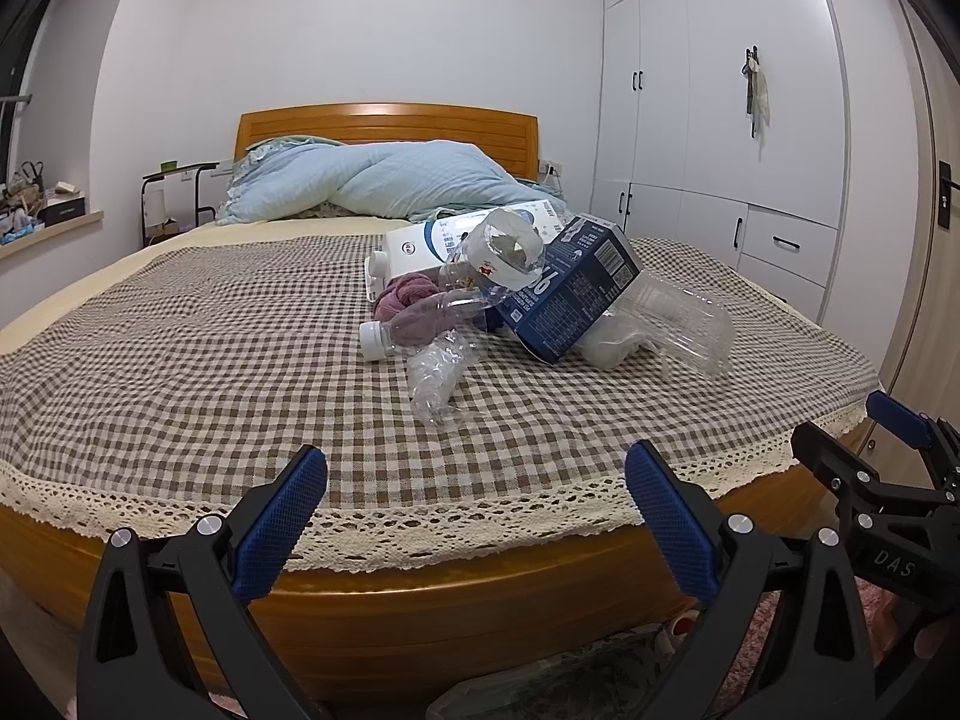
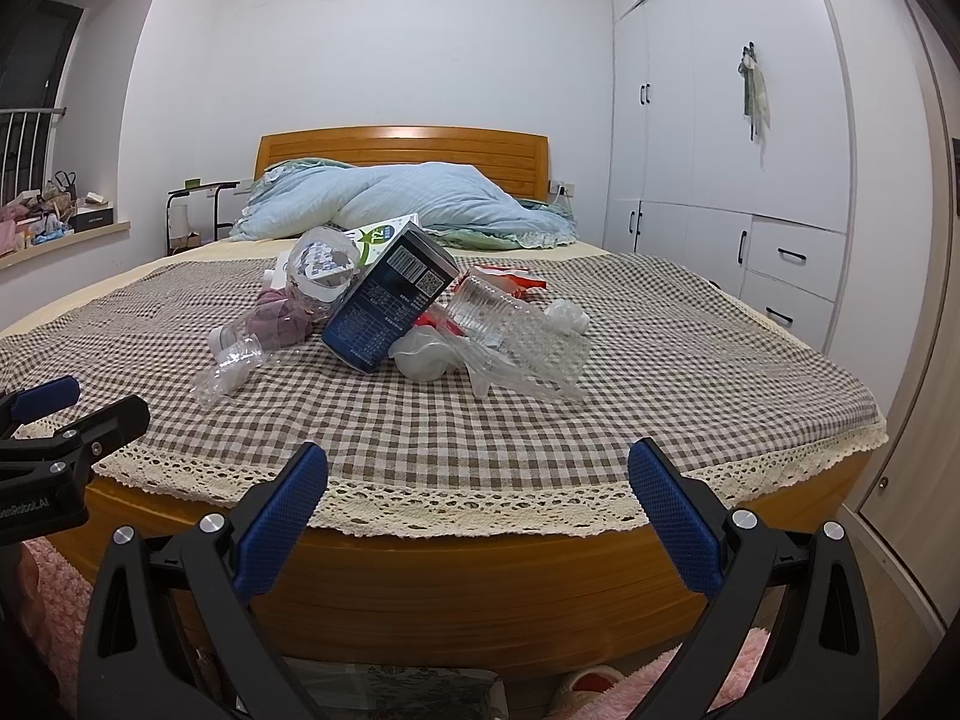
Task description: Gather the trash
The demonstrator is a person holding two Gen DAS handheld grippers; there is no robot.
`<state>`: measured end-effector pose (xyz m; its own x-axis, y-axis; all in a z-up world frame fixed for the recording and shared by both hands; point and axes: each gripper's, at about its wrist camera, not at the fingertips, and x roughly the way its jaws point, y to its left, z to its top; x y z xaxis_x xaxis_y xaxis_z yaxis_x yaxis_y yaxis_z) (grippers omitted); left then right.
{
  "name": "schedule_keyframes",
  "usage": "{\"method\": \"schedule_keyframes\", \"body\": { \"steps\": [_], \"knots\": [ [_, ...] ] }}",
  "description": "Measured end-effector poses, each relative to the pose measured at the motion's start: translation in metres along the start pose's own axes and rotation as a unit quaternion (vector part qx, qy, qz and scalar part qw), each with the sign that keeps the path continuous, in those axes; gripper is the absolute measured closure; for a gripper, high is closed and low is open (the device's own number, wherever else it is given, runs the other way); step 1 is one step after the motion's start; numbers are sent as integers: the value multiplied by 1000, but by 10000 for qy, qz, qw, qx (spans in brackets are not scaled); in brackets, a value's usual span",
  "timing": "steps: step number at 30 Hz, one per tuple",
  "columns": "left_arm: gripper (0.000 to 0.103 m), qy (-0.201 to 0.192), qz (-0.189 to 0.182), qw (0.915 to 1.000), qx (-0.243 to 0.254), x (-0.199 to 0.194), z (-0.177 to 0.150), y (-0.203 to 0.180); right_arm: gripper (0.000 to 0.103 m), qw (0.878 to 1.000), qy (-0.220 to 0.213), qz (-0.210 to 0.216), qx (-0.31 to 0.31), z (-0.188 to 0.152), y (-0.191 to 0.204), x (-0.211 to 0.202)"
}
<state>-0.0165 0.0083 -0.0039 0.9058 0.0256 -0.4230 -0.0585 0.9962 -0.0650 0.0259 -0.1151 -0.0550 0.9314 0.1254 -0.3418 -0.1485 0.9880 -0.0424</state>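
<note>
Trash pile mid-bed on checked cloth, blue carton leaning on clear bottles, left hand-held gripper and right hand-held gripper both spread wide, empty, near the bed's foot

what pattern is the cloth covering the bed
A brown-and-cream gingham check with a cream lace edge, clearest in the right wrist view.

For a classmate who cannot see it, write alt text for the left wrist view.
A pile of trash, bottles and cartons, lies on a checked bedspread. The open left gripper hovers empty at the bed's foot, the right gripper beside it.
</note>
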Motion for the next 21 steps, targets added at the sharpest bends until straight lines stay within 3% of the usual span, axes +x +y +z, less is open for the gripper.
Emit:
{"method": "schedule_keyframes", "body": {
  "steps": [12, 21],
  "knots": [
    [7, 142, -507, 9986, -55, 4, 15, 0, 6, 9997, -40, 32, 249, 9, -12, 9],
    [7, 99, -506, 9986, 115, 11, 41, 9, 6, 9994, -101, -41, 344, 19, -21, 25]
  ]
}}
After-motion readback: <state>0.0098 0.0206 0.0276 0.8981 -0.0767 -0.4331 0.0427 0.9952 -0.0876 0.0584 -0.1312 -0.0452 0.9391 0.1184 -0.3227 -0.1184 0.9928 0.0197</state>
